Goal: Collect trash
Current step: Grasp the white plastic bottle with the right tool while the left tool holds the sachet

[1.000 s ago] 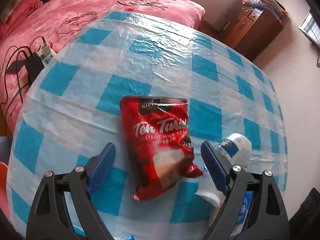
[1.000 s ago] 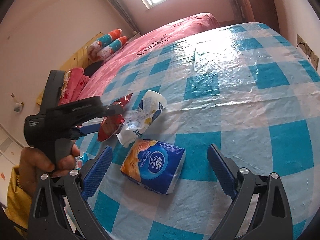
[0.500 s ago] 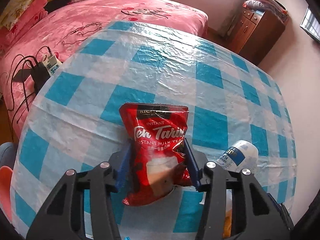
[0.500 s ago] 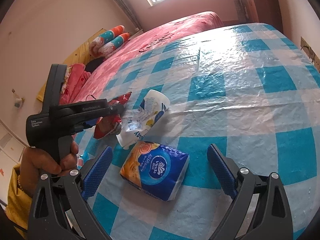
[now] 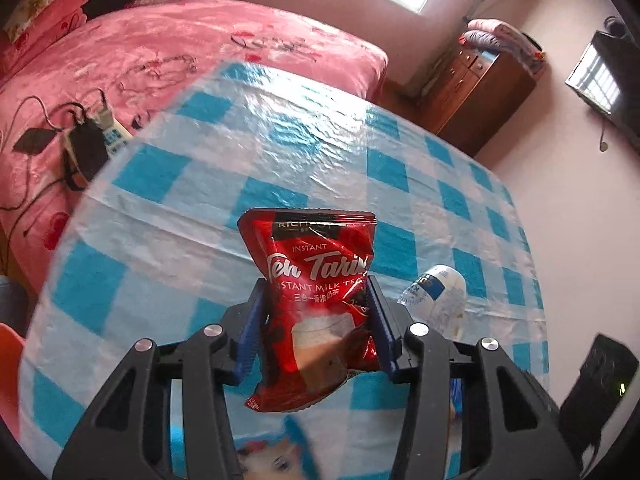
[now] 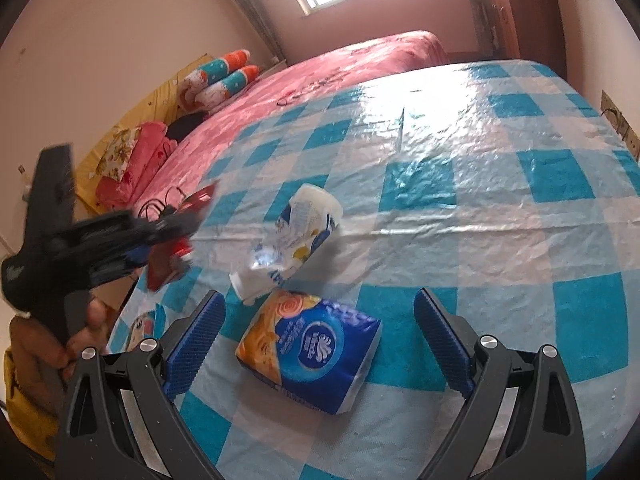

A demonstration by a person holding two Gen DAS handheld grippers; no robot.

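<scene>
My left gripper (image 5: 316, 320) is shut on a red Teh Tarik milk tea packet (image 5: 316, 280) and holds it lifted above the blue-and-white checked tablecloth (image 5: 224, 168). The right wrist view shows the same gripper (image 6: 160, 232) blurred with the packet (image 6: 172, 252) at the left. My right gripper (image 6: 320, 344) is open and empty, its fingers either side of a blue and orange tissue pack (image 6: 312, 348) on the table. A crushed white plastic bottle (image 6: 292, 240) lies just beyond the pack; it also shows in the left wrist view (image 5: 436, 296).
A pink bed (image 5: 160, 60) runs along the table's far side, with a charger and cables (image 5: 84, 144) on it. A wooden cabinet (image 5: 484, 92) stands at the back right. A dark object (image 5: 596, 392) sits past the table's right edge.
My left gripper has shut on the red packet and lifted it off the table. The right gripper has stayed open over the tissue pack.
</scene>
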